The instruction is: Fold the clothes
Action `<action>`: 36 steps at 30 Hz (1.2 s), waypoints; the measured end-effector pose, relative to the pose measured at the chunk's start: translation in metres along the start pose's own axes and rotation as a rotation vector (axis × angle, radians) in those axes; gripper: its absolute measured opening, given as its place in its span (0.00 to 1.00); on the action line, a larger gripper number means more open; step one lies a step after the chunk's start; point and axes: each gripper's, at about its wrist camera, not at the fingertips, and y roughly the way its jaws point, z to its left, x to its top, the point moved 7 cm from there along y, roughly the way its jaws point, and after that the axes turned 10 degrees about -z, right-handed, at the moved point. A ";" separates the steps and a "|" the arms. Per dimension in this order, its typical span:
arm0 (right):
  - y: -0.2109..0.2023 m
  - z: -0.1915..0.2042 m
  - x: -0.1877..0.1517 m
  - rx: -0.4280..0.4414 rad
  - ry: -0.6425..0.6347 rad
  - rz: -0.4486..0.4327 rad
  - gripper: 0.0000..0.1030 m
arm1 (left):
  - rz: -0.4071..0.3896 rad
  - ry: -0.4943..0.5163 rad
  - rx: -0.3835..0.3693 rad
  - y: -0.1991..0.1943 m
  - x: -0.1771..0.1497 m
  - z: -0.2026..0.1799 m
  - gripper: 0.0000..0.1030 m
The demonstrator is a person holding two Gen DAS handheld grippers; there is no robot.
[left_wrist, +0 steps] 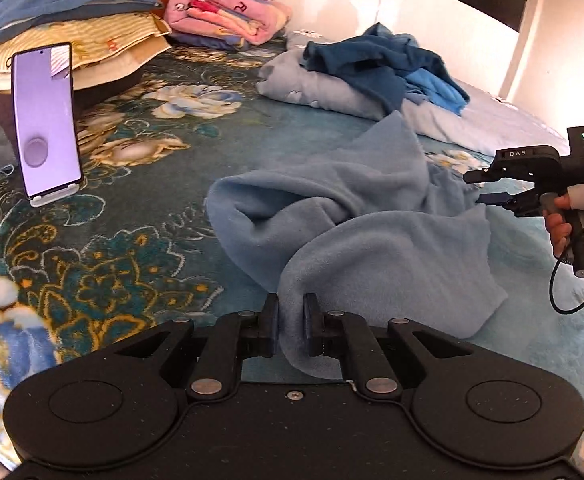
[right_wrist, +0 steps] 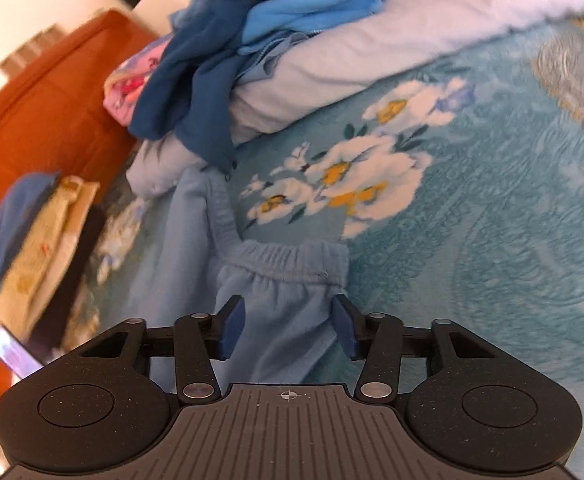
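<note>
A floral teal bedspread [left_wrist: 139, 216] covers the bed and carries everything else. On it, in the left wrist view, the pale blue fleece trousers [left_wrist: 372, 232] lie crumpled in the middle, one leg folded over itself and a strip of the cloth running down to the camera. Behind them a pale folded blanket [left_wrist: 332, 92] holds a heap of dark and bright blue clothes [left_wrist: 380, 64]. At the head of the bed sit stacked pillows [left_wrist: 71, 32] against an orange headboard [right_wrist: 31, 92], with a pink folded blanket [left_wrist: 227, 16] beside them. A phone [left_wrist: 45, 120] stands upright on a white stand at the left, its screen lit.

The left gripper [left_wrist: 291, 326] is clamped on that strip of trouser fabric: its black fingers [left_wrist: 269, 320] press the cloth from both sides with only the fleece between them.

The right gripper [right_wrist: 287, 330] is spread wide, its blue pads [right_wrist: 231, 330] well apart and holding nothing. In the right wrist view it points at the gathered elastic waistband [right_wrist: 287, 266] of the trousers, the fabric lying between and below the pads; whether the pads touch the cloth cannot be told. From the left wrist view the same gripper [left_wrist: 488, 188] shows at the right edge, held in a hand [left_wrist: 558, 220], beside the trousers' far end.

The letters "DAS" are printed in white on the top of the right gripper's body. Red characters on the pink blanket are too small to read.
</note>
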 end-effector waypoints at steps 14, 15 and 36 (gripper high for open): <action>-0.112 -0.044 0.072 -0.194 -0.040 -0.298 0.01 | -0.064 0.069 -0.204 0.033 0.026 -0.074 0.09; -0.134 -0.056 0.077 -0.231 -0.040 -0.335 0.01 | -0.070 0.085 -0.247 0.037 0.027 -0.090 0.09; -0.380 -0.205 -0.029 -0.568 0.220 -0.528 0.02 | -0.048 0.160 -0.430 0.030 0.007 -0.183 0.35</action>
